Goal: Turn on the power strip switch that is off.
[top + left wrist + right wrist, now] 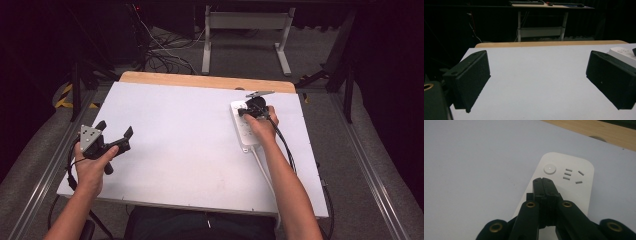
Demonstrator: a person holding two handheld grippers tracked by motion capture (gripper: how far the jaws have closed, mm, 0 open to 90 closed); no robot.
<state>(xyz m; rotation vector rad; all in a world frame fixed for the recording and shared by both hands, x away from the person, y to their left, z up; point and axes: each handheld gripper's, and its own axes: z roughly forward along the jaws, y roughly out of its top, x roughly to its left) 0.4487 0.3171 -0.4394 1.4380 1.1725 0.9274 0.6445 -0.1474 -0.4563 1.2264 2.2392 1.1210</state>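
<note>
The right gripper [544,181], seen in the right gripper view, has its two black jaws pressed flat together with nothing between them; their joined tips hang over the far end of a white power strip [574,192], just short of its round button [549,168]. Whether the tips touch the casing cannot be told. Beyond the button lie three short parallel slots and two slanted slots of a socket [572,175]. In the high view the right gripper [248,111] sits over the far end of the power strip [247,134], which lies lengthwise on the right part of the white table top [180,145], its long axis running away from the person; a white cord [265,172] leaves its near end and runs toward the table's near edge. The right hand [261,127] covers part of the strip. The left gripper [116,132] is held near the table's left edge, well apart from the strip, its jaws spread wide and grasping nothing; the left gripper view shows both pads [471,80] apart over bare white surface, with one corner of the power strip [622,53] visible behind the right-hand jaw. A strip of bare wood [205,80] borders the table's far edge.
</note>
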